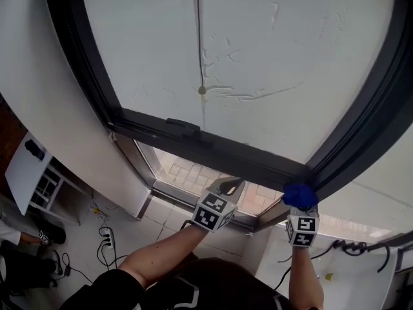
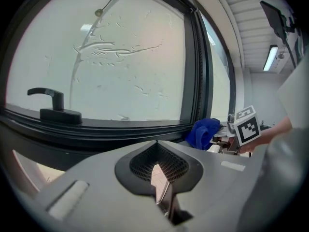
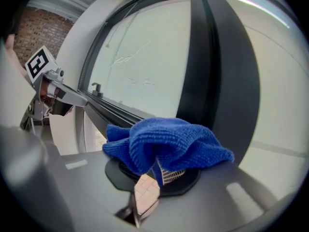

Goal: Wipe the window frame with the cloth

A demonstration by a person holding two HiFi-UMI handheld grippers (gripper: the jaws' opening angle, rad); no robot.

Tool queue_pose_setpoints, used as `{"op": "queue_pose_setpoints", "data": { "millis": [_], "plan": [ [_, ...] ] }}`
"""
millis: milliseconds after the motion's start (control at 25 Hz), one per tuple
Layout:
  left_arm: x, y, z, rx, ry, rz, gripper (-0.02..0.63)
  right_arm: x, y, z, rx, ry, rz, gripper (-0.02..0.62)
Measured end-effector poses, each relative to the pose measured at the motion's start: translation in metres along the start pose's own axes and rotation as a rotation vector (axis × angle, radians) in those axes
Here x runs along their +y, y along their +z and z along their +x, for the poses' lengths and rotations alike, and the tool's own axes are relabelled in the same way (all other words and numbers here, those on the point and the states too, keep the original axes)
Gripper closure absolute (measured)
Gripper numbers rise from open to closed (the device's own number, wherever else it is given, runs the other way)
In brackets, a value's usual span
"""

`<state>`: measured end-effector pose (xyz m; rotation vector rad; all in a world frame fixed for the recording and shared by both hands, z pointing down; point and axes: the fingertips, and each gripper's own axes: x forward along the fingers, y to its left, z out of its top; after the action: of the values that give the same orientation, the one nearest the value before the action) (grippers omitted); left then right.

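Fingers of right gripper (image 3: pixel 141 201) clamped on a fold of blue cloth (image 3: pixel 166 144), with the bulk bunched over the tips. Fingers of left gripper (image 2: pixel 161 190) pressed together on nothing.

Largest in view: pale pane (image 1: pixel 258 44), marked with scratch-like streaks. Around it, dark frame (image 1: pixel 80 50), with bottom rail (image 1: pixel 213 148) meeting right upright (image 1: pixel 361 108) at a corner (image 1: pixel 311 172). On the bottom rail, well left of the cloth, black handle (image 2: pixel 53 108). Smallest: the cloth itself, right at that corner, against the frame or just shy of it; contact not plain from any view.

Step in hand, as judged: setting cloth to frame at the corner, at one end of a pass. Called for next: firm press onto the dark rail, then a steady drag, either leftward toward the handle or up the upright, with grip kept tight against slipping. No call for the left gripper beyond keeping off that path.

Pose: 2 forearms reaching up to the window from below. Right forearm (image 1: pixel 303 270) nearly straight up the head view, gripper nose at the corner. Left forearm (image 1: pixel 164 247) slanting in from the lower left, gripper near the bottom rail and just left of the right one, cloth off to its right; touching the rail or not, hard to tell.
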<state>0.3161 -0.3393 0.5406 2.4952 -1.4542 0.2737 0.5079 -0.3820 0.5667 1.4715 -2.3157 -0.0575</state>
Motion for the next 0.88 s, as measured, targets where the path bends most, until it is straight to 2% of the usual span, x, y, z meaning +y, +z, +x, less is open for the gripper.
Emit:
{"op": "queue_pose_setpoints", "data": {
  "millis": [320, 520, 880],
  "plan": [
    [0.029, -0.007, -0.040, -0.029, 0.106, -0.016, 0.612, 0.056, 0.024, 0.019, -0.028, 0.155, -0.055, 0.541],
    [0.068, -0.019, -0.067, -0.010, 0.213, -0.037, 0.614, 0.087, 0.028, 0.032, -0.024, 0.172, -0.115, 0.541],
    [0.131, -0.036, -0.129, 0.000, 0.299, -0.098, 0.612, 0.162, 0.061, 0.061, -0.035, 0.253, -0.169, 0.541]
  ]
}}
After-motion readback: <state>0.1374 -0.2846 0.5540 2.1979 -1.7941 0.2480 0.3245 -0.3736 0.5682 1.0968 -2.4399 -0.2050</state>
